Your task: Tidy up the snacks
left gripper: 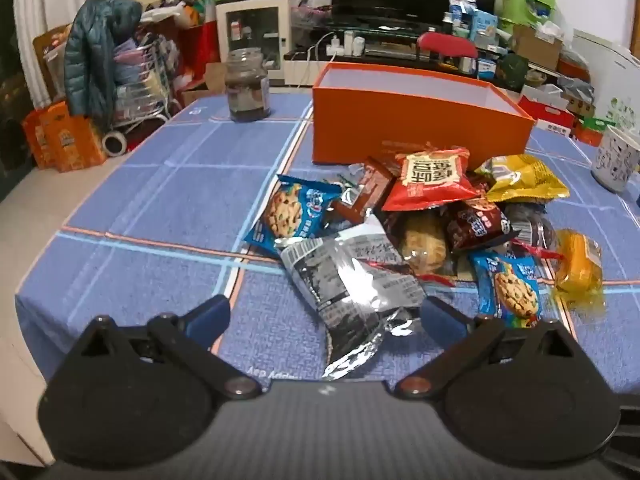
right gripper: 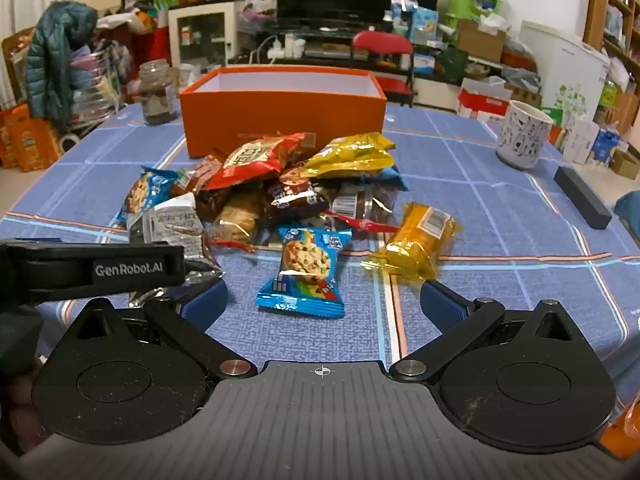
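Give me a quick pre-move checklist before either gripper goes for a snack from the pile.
1. Left gripper open, pads clear of the silver packet lying between them: ok.
2. Right gripper open and empty: ok.
3. Blue cookie packet lies alone ahead of the right gripper, free of the pile: ok.
4. Orange box open-topped, behind the pile: ok.
5. Box inside has room: cannot tell, floor hidden.
6. Mug and glass jar stand off to the sides: ok.
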A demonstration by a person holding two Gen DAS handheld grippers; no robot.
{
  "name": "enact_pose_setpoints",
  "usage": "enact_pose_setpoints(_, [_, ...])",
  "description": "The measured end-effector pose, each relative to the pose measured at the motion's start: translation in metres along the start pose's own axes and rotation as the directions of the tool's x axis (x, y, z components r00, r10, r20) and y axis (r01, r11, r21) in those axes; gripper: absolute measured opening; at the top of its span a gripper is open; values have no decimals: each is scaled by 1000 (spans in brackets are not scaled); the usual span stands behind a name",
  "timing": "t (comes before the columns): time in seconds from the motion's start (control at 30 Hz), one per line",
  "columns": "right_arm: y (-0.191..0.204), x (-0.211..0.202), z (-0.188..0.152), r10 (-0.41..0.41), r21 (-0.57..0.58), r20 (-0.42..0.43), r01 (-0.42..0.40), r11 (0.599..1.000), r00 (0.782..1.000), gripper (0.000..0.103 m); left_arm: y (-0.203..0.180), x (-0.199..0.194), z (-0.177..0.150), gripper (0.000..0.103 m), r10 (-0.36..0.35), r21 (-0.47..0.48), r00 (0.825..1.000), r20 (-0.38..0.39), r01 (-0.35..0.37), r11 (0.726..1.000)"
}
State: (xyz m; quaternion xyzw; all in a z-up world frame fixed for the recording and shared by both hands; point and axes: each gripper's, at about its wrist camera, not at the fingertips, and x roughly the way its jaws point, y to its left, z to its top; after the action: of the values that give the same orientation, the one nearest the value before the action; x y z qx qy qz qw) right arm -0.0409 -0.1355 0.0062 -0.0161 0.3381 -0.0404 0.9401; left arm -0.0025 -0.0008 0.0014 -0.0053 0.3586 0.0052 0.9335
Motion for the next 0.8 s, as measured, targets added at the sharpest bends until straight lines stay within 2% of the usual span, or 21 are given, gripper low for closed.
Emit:
enact_pose_setpoints(0.17, [-1, -5, -1, -3, -12, 33, 4, 1000, 999, 96, -1, -6, 1, 100, 33, 33, 999, 12, -34, 999])
enact_pose_setpoints(0.27, [-6, -19, -3, -25, -41, 127, 30, 999, 992, 96, 10, -16, 2, 100, 42, 84, 997, 67, -48, 995])
enact_pose_setpoints(0.33, [-11, -44, -4, -19, -66, 252, 37, 997, 967, 96, 24, -19, 6, 100, 55, 86, 995, 84, -62, 994])
enact_pose_setpoints(0.4, [-21, -60, -10, -43, -92, 369, 82, 992, 929, 96, 39, -22, 12, 100, 67, 74, 992, 105, -75, 994])
enact_pose_setpoints(0.47, [-30, -65, -12, -68, -106, 414, 122, 987, 908, 96, 51, -22, 20, 100, 70, 63, 990, 126, -78, 995])
enact_pose_setpoints(0.57, [-50, -57, -4, -56, -100, 374, 101, 990, 926, 96, 61, -15, 33, 100, 36, 58, 989, 141, -45, 997])
enact_pose_setpoints(0.63, [-63, -45, 5, -43, -68, 312, 67, 995, 949, 96, 67, -7, 41, 100, 5, 40, 992, 122, -10, 999])
enact_pose_setpoints(0.73, [-75, -16, 13, -27, -15, 242, 32, 999, 970, 96, 77, 5, 41, 100, -54, -43, 994, 93, 58, 997])
enact_pose_setpoints(0.8, [-80, 4, 18, -23, 9, 204, 22, 1000, 979, 95, 83, 10, 34, 100, -117, -104, 988, 97, 127, 986])
